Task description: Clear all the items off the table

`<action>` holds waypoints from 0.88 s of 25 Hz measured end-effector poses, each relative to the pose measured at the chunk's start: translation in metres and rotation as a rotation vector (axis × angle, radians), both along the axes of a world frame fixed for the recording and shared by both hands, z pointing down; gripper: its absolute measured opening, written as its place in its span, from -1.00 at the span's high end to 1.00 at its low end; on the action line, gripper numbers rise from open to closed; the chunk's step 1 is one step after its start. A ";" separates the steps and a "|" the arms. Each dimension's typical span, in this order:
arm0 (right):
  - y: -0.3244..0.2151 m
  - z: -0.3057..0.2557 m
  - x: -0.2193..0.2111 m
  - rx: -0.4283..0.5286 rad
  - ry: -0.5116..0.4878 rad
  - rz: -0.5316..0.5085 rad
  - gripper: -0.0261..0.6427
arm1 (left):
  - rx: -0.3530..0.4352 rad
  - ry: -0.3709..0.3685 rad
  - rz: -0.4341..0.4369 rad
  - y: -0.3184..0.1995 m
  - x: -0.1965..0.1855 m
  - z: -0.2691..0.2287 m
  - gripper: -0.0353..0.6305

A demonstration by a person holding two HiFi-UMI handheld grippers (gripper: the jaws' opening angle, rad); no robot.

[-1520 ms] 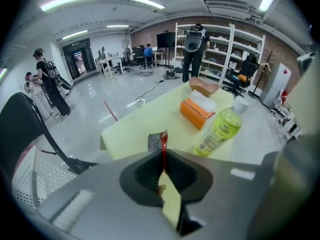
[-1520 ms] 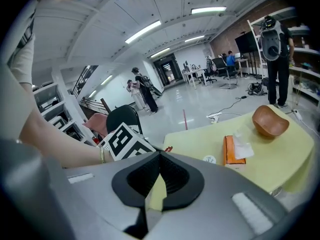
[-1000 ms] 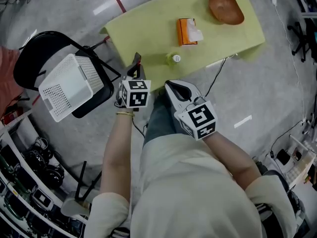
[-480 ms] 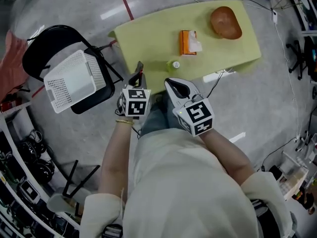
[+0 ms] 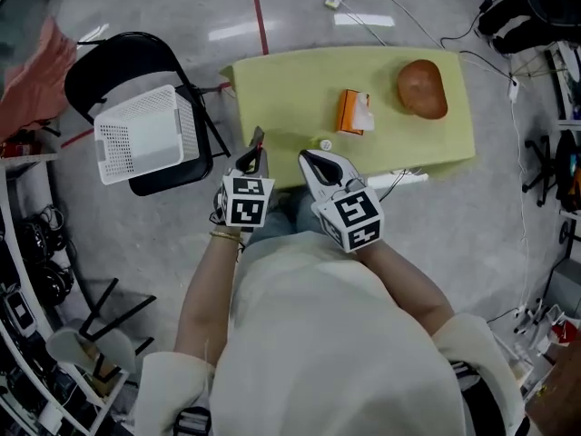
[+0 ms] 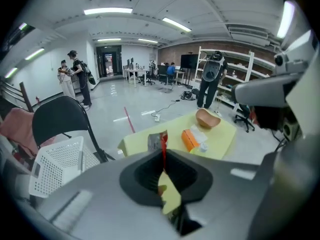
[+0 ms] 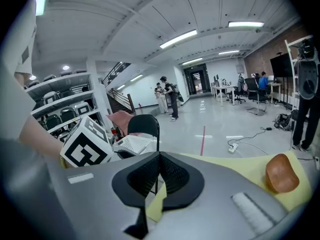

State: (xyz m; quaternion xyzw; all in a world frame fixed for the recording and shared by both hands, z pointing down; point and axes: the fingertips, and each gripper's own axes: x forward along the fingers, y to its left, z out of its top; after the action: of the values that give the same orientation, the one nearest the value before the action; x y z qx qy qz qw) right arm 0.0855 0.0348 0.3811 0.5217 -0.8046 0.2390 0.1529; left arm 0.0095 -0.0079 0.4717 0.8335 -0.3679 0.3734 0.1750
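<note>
My left claw pinches a thin red-edged packet, and my right claw, shut on nothing, half hides a small bottle.

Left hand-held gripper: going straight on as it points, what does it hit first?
Probably the table, at its bare left end, with the wrapper in the left hand-held gripper touching first; depth is unclear.

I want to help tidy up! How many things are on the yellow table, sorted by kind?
Bowl: 1
Tissue box: 1
Bottle: 1
Total: 3
</note>
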 end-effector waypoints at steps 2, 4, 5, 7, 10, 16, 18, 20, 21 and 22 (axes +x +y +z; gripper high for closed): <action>-0.007 -0.002 -0.001 0.010 0.003 -0.045 0.94 | 0.012 0.009 -0.043 -0.003 -0.003 -0.008 0.84; -0.010 -0.004 -0.004 0.015 0.006 -0.085 0.94 | 0.018 0.021 -0.085 -0.003 -0.007 -0.015 0.84; -0.011 -0.005 -0.005 0.017 0.005 -0.104 0.94 | 0.022 0.029 -0.107 -0.002 -0.009 -0.018 0.84; -0.015 -0.007 -0.008 0.023 -0.001 -0.145 0.94 | 0.029 0.047 -0.147 -0.002 -0.011 -0.027 0.84; -0.021 -0.012 -0.015 0.037 -0.007 -0.208 0.94 | 0.038 0.067 -0.189 -0.001 -0.013 -0.038 0.84; -0.033 -0.014 -0.033 0.058 -0.014 -0.325 0.94 | 0.076 0.089 -0.305 -0.002 -0.030 -0.050 0.84; -0.035 -0.016 -0.041 0.063 -0.016 -0.360 0.94 | 0.078 0.098 -0.349 -0.001 -0.038 -0.055 0.84; -0.035 -0.018 -0.049 0.070 -0.013 -0.398 0.94 | 0.084 0.115 -0.394 -0.001 -0.046 -0.060 0.84; -0.035 -0.019 -0.052 0.076 -0.012 -0.417 0.94 | 0.088 0.126 -0.415 -0.001 -0.049 -0.063 0.84; -0.035 -0.020 -0.055 0.080 -0.012 -0.433 0.94 | 0.092 0.134 -0.434 -0.001 -0.052 -0.065 0.84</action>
State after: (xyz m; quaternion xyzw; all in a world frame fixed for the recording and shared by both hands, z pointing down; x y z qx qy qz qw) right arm 0.0303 0.0000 0.3611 0.3409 -0.9076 0.1715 0.1748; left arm -0.0421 -0.0085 0.4069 0.7649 -0.5426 0.2537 0.2370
